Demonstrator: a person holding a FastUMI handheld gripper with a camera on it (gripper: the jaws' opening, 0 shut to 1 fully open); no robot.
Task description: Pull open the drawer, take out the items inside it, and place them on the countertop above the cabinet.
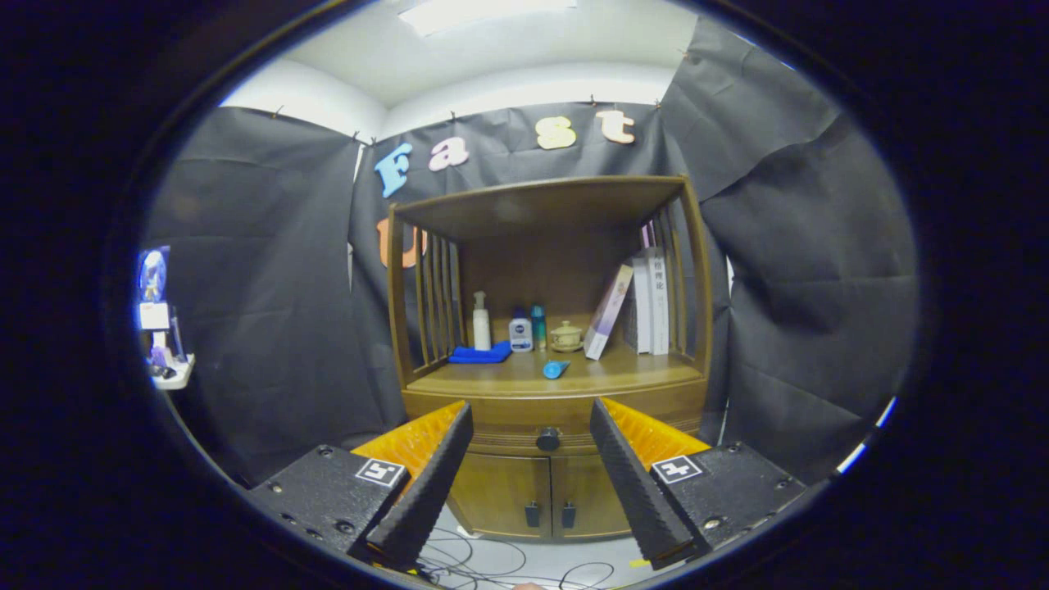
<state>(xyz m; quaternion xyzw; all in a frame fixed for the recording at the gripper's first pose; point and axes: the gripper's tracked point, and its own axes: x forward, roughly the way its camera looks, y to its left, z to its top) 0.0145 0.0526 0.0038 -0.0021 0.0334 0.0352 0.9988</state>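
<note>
The brown wooden drawer point(549, 426) sits shut, just under the front edge of the cabinet's bench point(557, 381). Its small round dark knob point(548, 439) is the spot to grab; it looks hard and a bit slippery, and the drawer will likely slide stiffly. The black-and-orange claw point(531, 479) is wide open and holds nothing, pointing level at the knob, well apart from it.

On the shelf you see a white pump bottle point(481, 321) standing behind a folded blue cloth point(480, 354), with two smaller bottles point(529, 329) and a little lidded pot point(566, 336) beside it. Books point(647, 301) lean at the far end. Cables point(500, 561) trail across the floor, and a small side shelf point(168, 369) holds what may be gadgets.
</note>
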